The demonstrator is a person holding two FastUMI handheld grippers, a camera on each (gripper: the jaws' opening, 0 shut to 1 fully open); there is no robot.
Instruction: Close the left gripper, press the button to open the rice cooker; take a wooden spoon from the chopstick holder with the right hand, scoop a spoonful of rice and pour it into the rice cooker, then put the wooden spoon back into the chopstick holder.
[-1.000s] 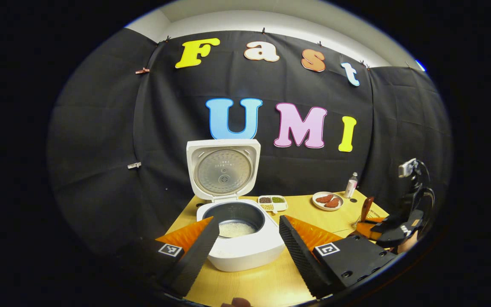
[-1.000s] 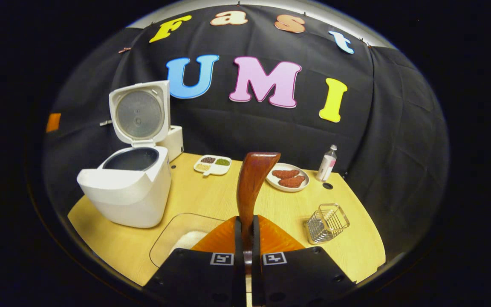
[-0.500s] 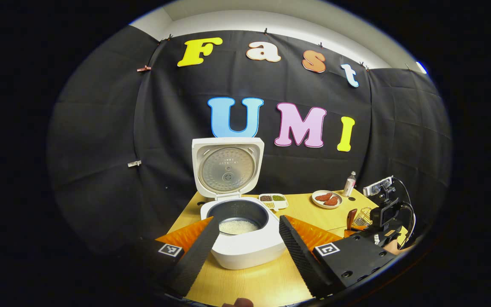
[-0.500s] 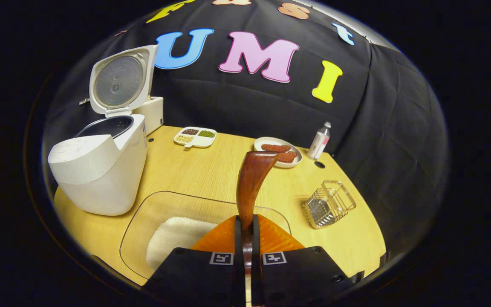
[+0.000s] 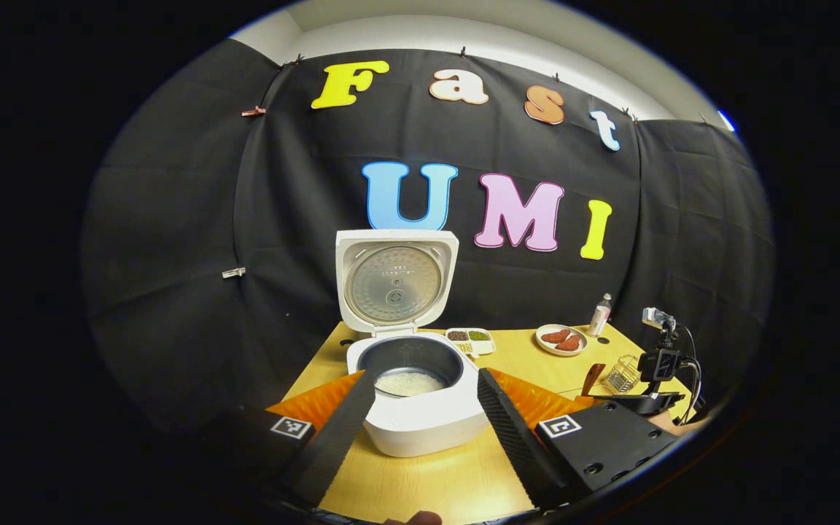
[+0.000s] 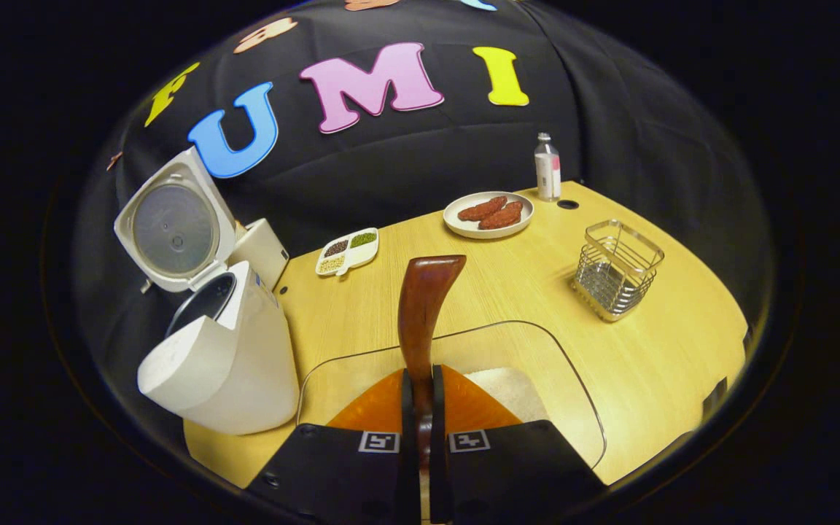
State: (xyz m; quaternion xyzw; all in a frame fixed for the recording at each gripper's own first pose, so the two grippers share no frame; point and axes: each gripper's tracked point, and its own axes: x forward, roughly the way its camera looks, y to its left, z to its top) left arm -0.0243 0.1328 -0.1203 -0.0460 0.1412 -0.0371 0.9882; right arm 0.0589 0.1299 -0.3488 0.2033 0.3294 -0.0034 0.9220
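I see the wooden table [image 6: 362, 306] first, pale yellow with a fine straight grain and a rounded edge. On its left part stands the rice cooker [image 5: 420, 408], smooth white plastic with rounded corners. Its lid [image 5: 397, 281] stands upright at the back, showing a round grey metal plate. The dark inner pot [image 5: 410, 359] holds a shallow layer of white rice [image 5: 410, 382].

Next in size is the clear container [image 6: 362, 375], a shallow rounded tray of see-through plastic lying just beside the cooker in the right gripper view. It has a low heap of white rice [image 6: 509, 388] in it.

The chopstick holder [image 6: 615, 270] is a square wire basket of shiny metal, standing well apart to the right. Behind it sit a round white plate [image 6: 488, 214] with reddish-brown pieces of food, a small bottle [image 6: 547, 167], and a little divided dish [image 6: 348, 251] with dark, green and pale grains in separate compartments.

My right gripper [image 6: 420, 386] is clamped on the handle of the wooden spoon [image 6: 421, 302], both fingers pressing it. The spoon is glossy reddish-brown wood, curving up and forward above the clear container. The gripper is rolled, so the table looks tilted.

My left gripper [image 5: 420, 397] hangs level in front of the cooker with its ribbed fingers [image 5: 509, 430] spread wide apart, holding nothing.
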